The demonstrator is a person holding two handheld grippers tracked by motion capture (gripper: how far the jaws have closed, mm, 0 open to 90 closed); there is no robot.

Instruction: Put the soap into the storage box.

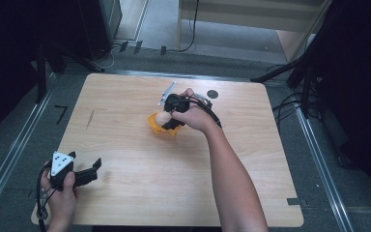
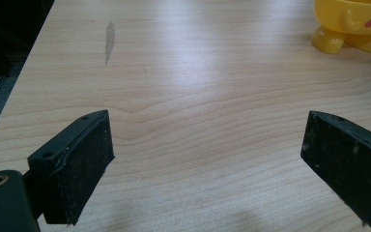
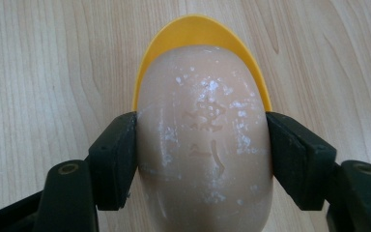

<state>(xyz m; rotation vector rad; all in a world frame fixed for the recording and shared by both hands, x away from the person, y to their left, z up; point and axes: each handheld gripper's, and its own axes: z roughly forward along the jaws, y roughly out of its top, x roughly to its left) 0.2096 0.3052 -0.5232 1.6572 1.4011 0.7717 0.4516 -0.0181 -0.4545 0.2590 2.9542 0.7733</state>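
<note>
Two black grippers — left gripper [image 1: 84, 175] topped by a grey three-cornered plate — black cables, bare forearms.

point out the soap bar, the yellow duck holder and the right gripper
soap bar [image 3: 204, 145], right gripper view, middle of its embossed top face
yellow duck holder [image 2: 352, 26], left gripper view, its body above the feet
right gripper [image 3: 203, 159], right gripper view, midway between its fingertips

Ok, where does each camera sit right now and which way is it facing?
High view: above the person's side, looking forward and down on the table; both forearms, left gripper, right gripper.
Left gripper view: rides the left gripper, facing across bare wood; jaws apart.
Right gripper view: rides the right gripper, jaws pressing the soap.
All three share the yellow dish.
</note>
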